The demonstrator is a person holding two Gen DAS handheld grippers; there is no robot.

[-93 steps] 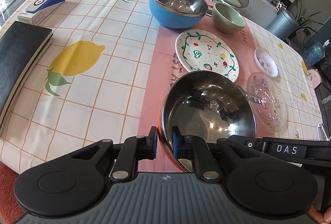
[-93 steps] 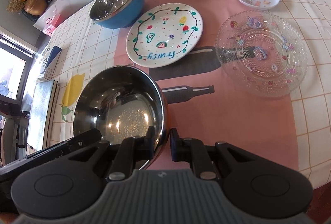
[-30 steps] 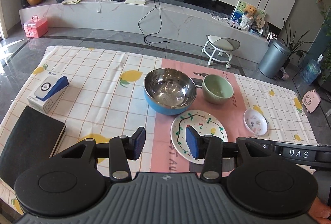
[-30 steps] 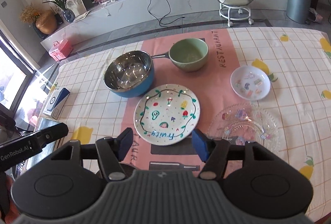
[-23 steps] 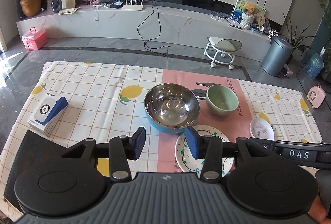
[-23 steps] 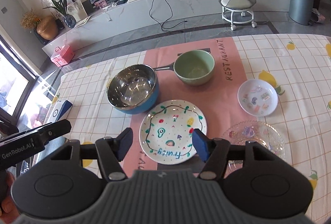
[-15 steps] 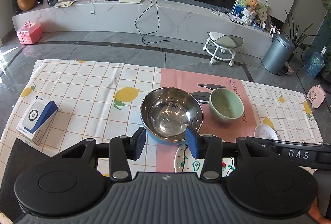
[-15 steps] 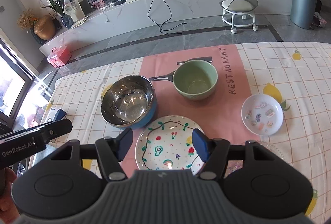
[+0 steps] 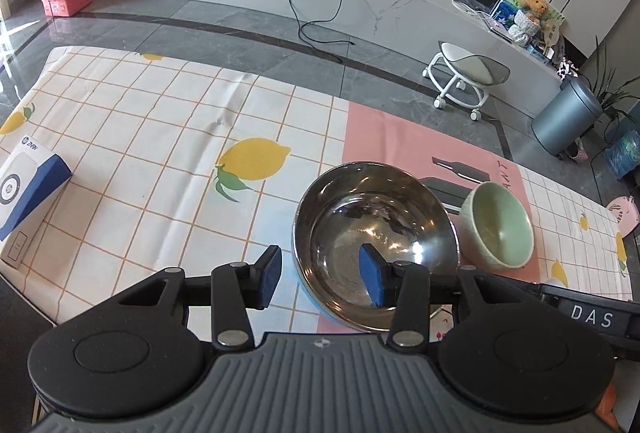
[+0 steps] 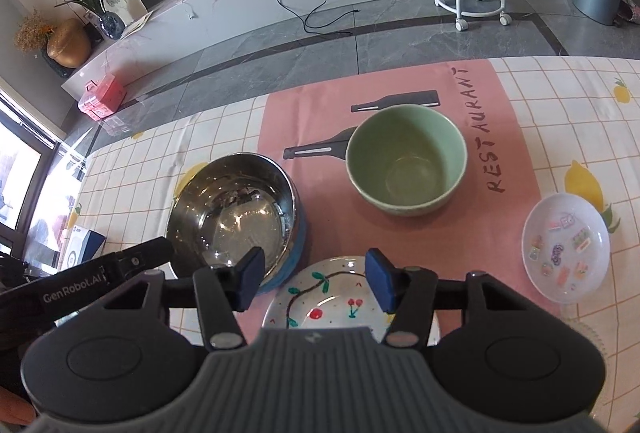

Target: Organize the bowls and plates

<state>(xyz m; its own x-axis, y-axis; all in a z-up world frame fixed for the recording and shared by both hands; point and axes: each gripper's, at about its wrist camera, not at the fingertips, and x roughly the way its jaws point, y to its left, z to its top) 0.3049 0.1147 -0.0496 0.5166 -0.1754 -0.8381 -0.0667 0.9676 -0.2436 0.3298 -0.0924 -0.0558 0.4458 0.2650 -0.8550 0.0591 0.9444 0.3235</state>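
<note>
The left gripper [image 9: 320, 275] has its jaws spread wide, one on each side of the steel bowl's [image 9: 374, 233] near rim (not squeezing it). The green bowl [image 10: 406, 157] sits just beside it. The right gripper [image 10: 316, 279], jaws spread too, hangs over the painted plate [image 10: 332, 303].

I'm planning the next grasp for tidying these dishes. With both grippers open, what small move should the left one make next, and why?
Probably ease the left gripper forward and down so its open jaws straddle the near rim of the steel bowl. One finger already shows over the bowl's inside, the other outside it, and nothing is held. The green bowl sits just beside it.
</note>
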